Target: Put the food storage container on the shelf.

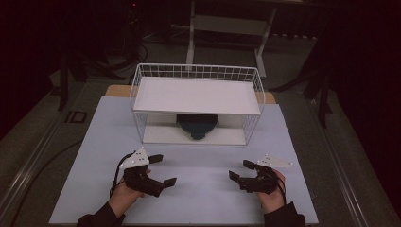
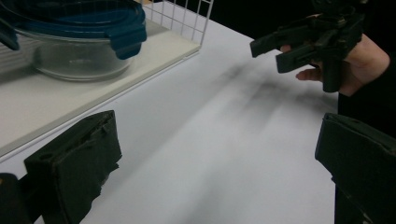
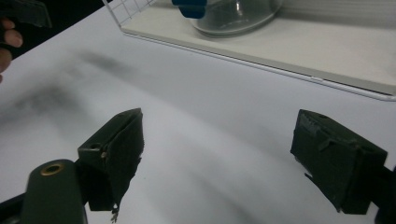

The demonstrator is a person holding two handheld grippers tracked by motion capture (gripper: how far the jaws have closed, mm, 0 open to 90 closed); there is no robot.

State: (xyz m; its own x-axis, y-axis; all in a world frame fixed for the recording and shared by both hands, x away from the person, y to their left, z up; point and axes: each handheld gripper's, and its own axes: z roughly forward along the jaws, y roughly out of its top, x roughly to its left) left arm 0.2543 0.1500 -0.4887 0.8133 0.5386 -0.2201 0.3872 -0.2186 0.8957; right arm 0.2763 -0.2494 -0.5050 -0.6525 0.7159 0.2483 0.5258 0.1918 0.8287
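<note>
Currently, nothing is being held: the left hand-held gripper is being kept above the near left of the desk with its jaws spread wide and empty, and the right hand-held gripper is being kept at the near right, likewise parted and gripping nothing. The glass container, topped by a dark blue clip lid, is being stored on the lower board of the white wire shelf, well apart from both grippers and roughly midway between them.

Several risks are being judged from this layout. Starting at the left, the left jaws could be caught on the wire side of the shelf if they are being brought in at an angle. In the middle, the upper board is lying low over the container, so the lid or a gripper could be knocked against it while the container is being drawn out. The smooth, rounded glass could be let slip if only the wall is being pinched, and the light shelf could be dragged along the desk.

Much is being obscured: in the high view the container is being shadowed by the upper board, its contents cannot be told, and in both gripper views it is being cut off at the frame edge.
</note>
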